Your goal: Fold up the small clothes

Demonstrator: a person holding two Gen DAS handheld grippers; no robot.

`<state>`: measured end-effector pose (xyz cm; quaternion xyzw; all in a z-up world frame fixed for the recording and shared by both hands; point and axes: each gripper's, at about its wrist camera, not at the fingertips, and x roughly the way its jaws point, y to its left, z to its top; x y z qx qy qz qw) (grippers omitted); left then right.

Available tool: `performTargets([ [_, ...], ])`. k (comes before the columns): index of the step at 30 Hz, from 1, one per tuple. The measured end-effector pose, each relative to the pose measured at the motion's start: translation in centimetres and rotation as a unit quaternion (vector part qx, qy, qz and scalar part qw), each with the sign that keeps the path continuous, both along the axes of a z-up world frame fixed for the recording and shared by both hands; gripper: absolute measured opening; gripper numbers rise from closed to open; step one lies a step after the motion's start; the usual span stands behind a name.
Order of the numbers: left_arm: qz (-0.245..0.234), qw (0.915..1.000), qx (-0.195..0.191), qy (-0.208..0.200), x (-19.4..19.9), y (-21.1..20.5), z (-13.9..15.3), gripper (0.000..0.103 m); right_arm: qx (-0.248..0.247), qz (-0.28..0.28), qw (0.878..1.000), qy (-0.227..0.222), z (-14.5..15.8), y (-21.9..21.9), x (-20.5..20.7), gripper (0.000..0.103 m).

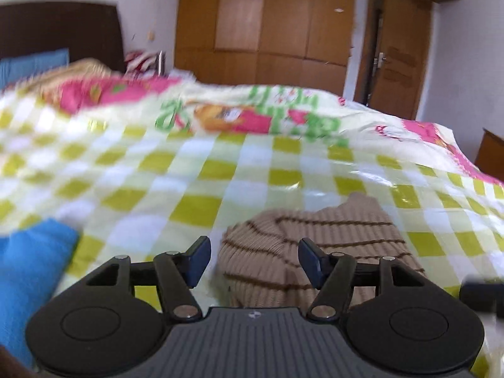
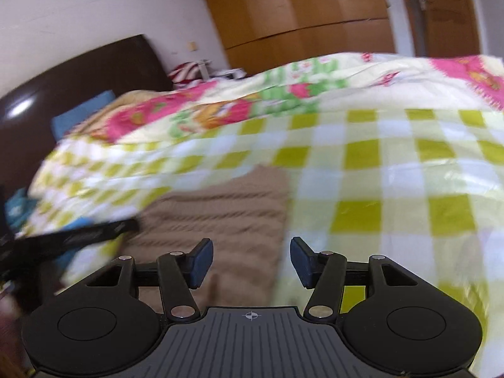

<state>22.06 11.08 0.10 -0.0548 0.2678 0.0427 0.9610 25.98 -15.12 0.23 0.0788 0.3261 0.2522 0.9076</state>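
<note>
Knit point(image 1: 318, 252) lying on bed point(image 1: 176, 170), bunched into compact tan shape; judging roughly folded, edges uneven, tidying possibly left. Left tool point(image 1: 254, 261) hovering spread, nothing pinched. Right tool point(image 2: 251, 260) hovering spread over knit's right edge, gripping nothing. Blue cloth point(image 1: 31, 271) waiting aside, unfolded.

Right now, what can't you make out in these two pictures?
- Left wrist view: the tan ribbed knit garment with brown stripes has its near edge hidden behind the left fingers.
- Right wrist view: motion blur smears its stripes.
- Left wrist view: the blue cloth is cut off by the frame edge.
</note>
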Motion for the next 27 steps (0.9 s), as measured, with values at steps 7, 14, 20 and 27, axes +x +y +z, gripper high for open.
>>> performTargets([
  [7, -0.014, 0.9968, 0.048, 0.063, 0.7, -0.4, -4.4, 0.082, -0.079, 0.030, 0.995, 0.046, -4.3, 2.3, -5.1, 0.052],
  [14, -0.008, 0.9980, 0.018, 0.060, -0.7, 1.4, -1.6, 0.082, -0.073, 0.044, 0.994, 0.070, -3.1, 0.8, -5.8, 0.050],
  [20, -0.006, 0.9999, 0.004, 0.016, 0.9, 0.6, 0.3, 0.081, -0.026, 0.037, 0.999, 0.024, 0.0, -0.2, -5.3, 0.053],
  [27, -0.003, 0.9985, 0.033, 0.044, 5.0, -0.1, -4.1, 0.084, -0.012, -0.014, 1.000, 0.008, -2.2, 1.9, 2.4, 0.054],
])
